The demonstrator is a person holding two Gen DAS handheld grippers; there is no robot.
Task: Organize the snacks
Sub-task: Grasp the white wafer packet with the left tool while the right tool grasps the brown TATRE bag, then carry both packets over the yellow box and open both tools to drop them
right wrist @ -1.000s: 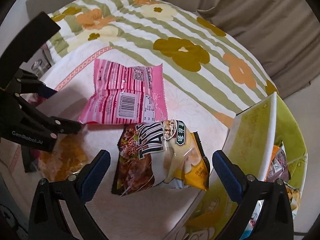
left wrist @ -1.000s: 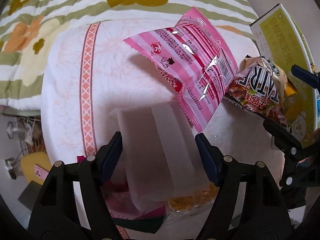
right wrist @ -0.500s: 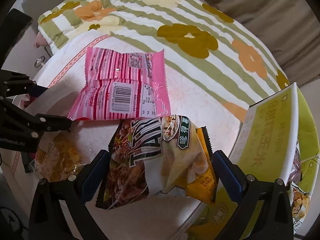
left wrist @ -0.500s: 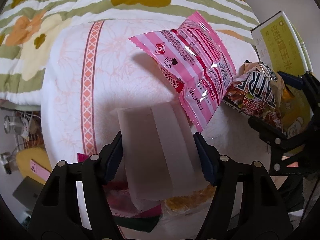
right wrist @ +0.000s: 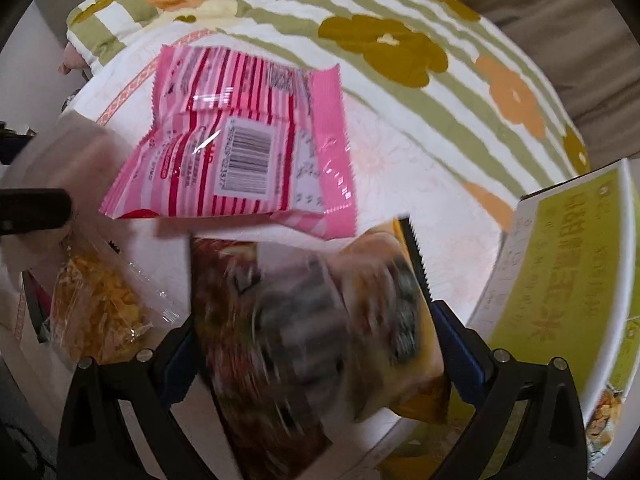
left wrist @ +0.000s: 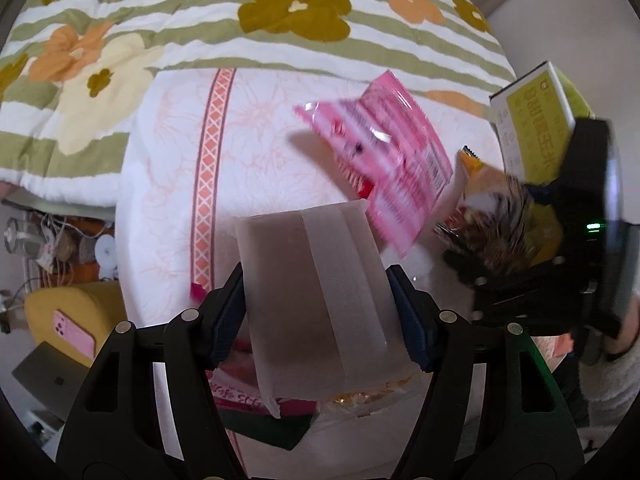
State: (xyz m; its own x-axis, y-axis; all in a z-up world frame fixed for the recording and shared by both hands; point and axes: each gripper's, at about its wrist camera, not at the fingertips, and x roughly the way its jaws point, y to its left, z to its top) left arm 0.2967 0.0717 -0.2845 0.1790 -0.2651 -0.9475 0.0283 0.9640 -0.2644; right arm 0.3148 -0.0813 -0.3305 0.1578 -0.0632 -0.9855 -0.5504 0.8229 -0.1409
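Observation:
My left gripper (left wrist: 316, 312) is shut on a frosted white packet (left wrist: 312, 296) that stands between its pads. A pink striped snack bag (left wrist: 384, 164) lies beyond it on the white cloth, and it also shows in the right wrist view (right wrist: 248, 152). My right gripper (right wrist: 316, 344) straddles a brown and yellow chip bag (right wrist: 312, 336), pads at its two sides; the bag is blurred and also shows in the left wrist view (left wrist: 496, 216). A clear bag of yellow crisps (right wrist: 96, 304) lies left of it.
A yellow-green cardboard box (right wrist: 568, 264) stands open at the right, also seen in the left wrist view (left wrist: 536, 136). A flowered green-striped quilt (left wrist: 200, 28) covers the bed behind. Floor clutter and a pink phone (left wrist: 76, 336) lie at the lower left.
My right gripper has moved forward onto the chip bag, which now fills the space between its pads. My left gripper has pulled back and left a little with the white packet.

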